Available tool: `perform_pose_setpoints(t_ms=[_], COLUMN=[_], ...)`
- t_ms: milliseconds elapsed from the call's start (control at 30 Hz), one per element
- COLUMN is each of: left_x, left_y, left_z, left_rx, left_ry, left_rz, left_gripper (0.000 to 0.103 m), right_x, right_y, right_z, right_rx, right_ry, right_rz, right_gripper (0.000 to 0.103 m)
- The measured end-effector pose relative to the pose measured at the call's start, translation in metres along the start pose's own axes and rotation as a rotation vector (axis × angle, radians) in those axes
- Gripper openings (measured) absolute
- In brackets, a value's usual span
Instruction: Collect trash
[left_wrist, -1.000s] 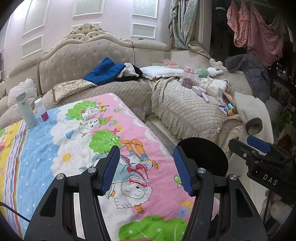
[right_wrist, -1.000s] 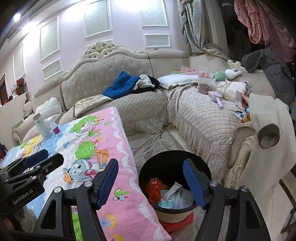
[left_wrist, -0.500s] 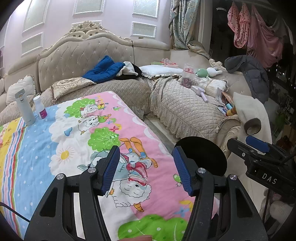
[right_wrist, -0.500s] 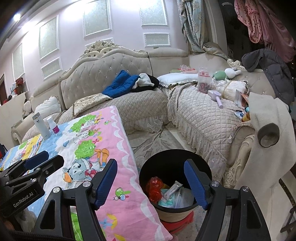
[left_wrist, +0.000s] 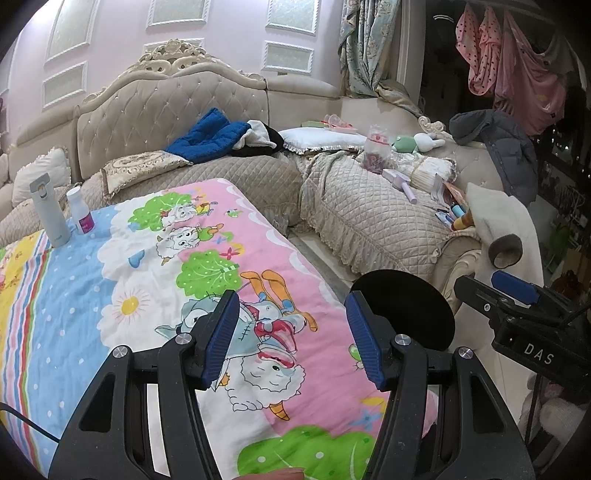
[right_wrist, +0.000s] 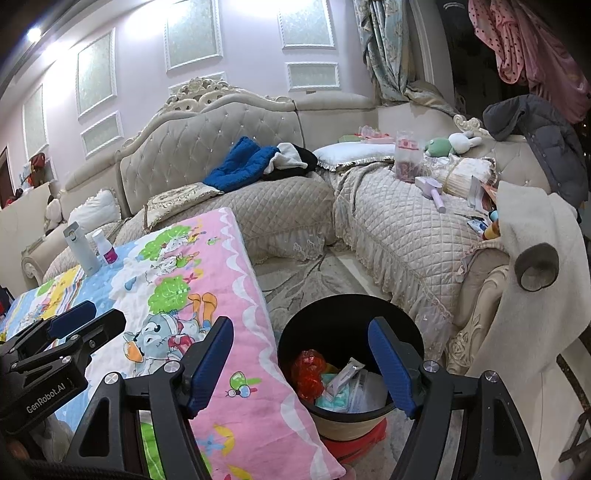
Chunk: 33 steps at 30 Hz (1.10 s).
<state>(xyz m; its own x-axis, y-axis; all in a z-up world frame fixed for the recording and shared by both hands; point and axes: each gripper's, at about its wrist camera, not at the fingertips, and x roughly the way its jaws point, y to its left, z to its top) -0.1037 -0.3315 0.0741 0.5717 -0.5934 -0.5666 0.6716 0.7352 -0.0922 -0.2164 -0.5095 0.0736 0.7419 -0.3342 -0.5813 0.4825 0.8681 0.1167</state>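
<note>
Left to right: a white flip-top flask and a small white bottle with a pink label stand upright at the far end of the surface under the cartoon-printed quilted cloth. The left gripper hovers over the cloth, fingers apart and empty. The right gripper, fingers apart and empty, hangs above the round black bin, where red and white wrappers lie. Judged next: sweep for remaining litter, approaching low with fingers wide.
</note>
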Motion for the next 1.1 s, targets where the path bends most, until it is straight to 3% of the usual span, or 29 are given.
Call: perform_pose_setpoints(t_ms=[1100], left_x=[0.0036], left_y=[-0.0016], left_z=[-0.0038], left_rx=[0.001], left_ry=[0.019], left_rz=[-0.004], left_gripper=[0.059], right_x=[0.0073], right_y=[-0.0013], right_z=[-0.0006], right_rx=[0.002], right_ry=[0.029], right_rz=[-0.005], right_gripper=[0.075])
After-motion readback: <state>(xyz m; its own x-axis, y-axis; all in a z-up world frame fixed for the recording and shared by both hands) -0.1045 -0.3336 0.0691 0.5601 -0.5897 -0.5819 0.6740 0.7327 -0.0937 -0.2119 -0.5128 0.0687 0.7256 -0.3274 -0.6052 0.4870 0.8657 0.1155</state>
